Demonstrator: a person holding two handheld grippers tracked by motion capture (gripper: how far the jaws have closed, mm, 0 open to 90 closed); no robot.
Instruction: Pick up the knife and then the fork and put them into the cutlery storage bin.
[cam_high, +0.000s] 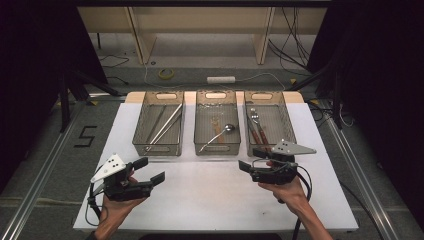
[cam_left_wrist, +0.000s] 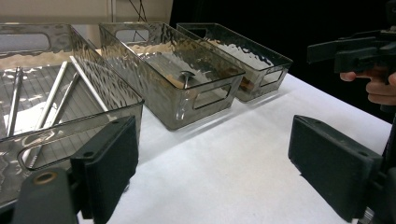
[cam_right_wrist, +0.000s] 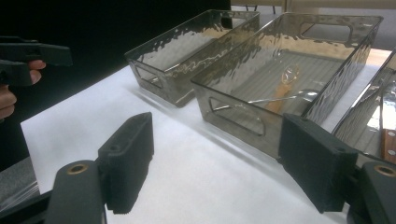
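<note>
On the white rectangular desk (cam_high: 210, 195) stand three smoked transparent plastic bins in one row. The left bin (cam_high: 141, 131) holds thin metal rods (cam_high: 165, 125); I count about three, but they overlap and the ribbed wall blurs them in the left gripper view. The middle bin (cam_high: 199, 131) holds one steel ladle (cam_high: 218, 135) and a pale object that is hard to make out. The right bin (cam_high: 287, 125) holds two utensils with brown wooden handles (cam_high: 257, 132), their lower ends hidden behind the right tongs. There are two black tongs, one in each hand. The left tongs (cam_high: 150, 170) are wide open and hold nothing, near the left bin. The right tongs (cam_high: 247, 160) are also wide open and empty, just before the right bin.
</note>
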